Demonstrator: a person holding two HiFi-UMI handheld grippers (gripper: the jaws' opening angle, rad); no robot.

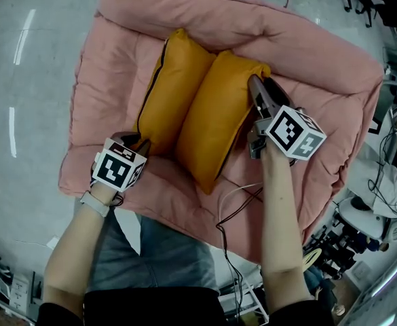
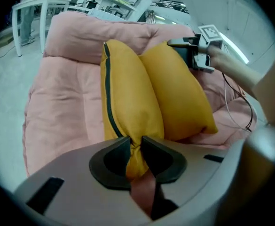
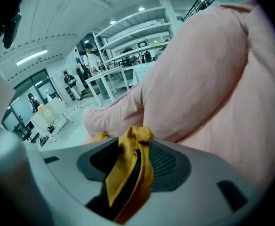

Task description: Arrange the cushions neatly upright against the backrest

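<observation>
Two yellow cushions lean side by side against the pink backrest [image 1: 205,12] of a floor sofa. On the left cushion [image 1: 174,87] a dark zipper seam runs along the edge; its near bottom corner is pinched in my left gripper [image 1: 140,143], which is shut on the fabric [image 2: 133,157]. The right cushion [image 1: 218,114] rests partly against the left one. My right gripper [image 1: 256,83] is at its upper right corner, by the backrest, shut on that corner's fabric and zipper end [image 3: 132,168]. The left gripper view shows both cushions [image 2: 128,93] [image 2: 179,93] upright and the right gripper [image 2: 184,44] behind.
The pink seat pad [image 1: 110,100] lies on a grey floor. Cables [image 1: 235,209] trail over its front right part. My knees in grey trousers [image 1: 150,250] are at the front edge. White tables and shelves with people [image 3: 90,60] stand beyond the sofa.
</observation>
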